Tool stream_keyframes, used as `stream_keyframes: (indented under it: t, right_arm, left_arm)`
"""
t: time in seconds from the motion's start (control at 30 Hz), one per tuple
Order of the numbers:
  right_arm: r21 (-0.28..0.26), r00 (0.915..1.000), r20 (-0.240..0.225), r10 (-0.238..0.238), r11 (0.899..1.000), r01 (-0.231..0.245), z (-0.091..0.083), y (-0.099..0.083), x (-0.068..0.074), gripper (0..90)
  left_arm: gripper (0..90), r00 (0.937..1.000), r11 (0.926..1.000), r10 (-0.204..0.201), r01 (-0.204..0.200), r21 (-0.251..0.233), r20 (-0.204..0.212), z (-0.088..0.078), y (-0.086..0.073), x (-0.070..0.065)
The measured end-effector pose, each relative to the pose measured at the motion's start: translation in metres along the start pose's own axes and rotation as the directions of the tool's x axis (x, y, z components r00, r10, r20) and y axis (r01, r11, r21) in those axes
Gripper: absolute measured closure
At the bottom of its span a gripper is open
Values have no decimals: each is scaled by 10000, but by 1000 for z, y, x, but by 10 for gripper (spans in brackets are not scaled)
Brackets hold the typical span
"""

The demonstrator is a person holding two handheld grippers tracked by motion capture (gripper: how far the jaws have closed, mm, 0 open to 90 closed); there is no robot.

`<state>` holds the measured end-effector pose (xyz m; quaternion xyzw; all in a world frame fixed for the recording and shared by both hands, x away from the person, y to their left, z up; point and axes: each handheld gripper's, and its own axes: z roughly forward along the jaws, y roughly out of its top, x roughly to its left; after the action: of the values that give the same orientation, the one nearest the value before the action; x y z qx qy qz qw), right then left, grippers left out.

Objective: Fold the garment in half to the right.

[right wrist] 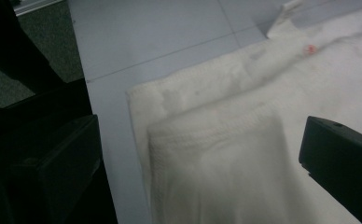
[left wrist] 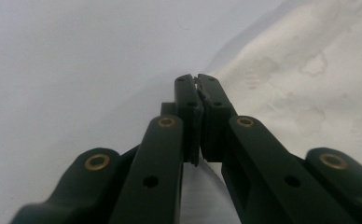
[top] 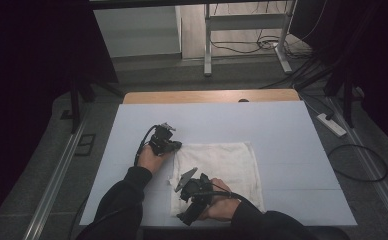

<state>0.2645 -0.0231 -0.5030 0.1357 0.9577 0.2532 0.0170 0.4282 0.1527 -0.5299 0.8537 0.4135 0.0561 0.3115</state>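
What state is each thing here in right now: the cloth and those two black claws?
White terry towel: lying flat on the table, near corner folded over.
Left claw: shut, pinching the towel's edge.
Right claw: open, over the towel's near corner.
Pale blue table: bearing the towel.

table pale blue | power strip on floor | desk frame beyond

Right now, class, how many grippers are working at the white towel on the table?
2. The left gripper is at the towel's far left corner, jaws shut on its edge. The right gripper is over the towel's near left part, jaws open.
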Motion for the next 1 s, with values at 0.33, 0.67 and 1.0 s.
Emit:
stream_keyframes:
  t: [0.33, 0.67, 1.0]
  right_arm:
    - [-75, 9978, 16, -666, 9977, 666, 19, 10, 13, 75]
    - [-146, 9859, 82, -1674, 9858, 1675, 30, 14, 27, 284]
    - [-109, 9750, -482, -2169, 9762, 2166, 27, 13, 31, 703]
  left_arm:
    - [870, 10000, 10000, -17, 17, 10, 17, 0, 0, 0]
    - [870, 10000, 10000, -32, 32, 18, 14, 0, 0, 0]
    - [871, 10000, 10000, -73, 73, 57, 2, 0, 1, 0]
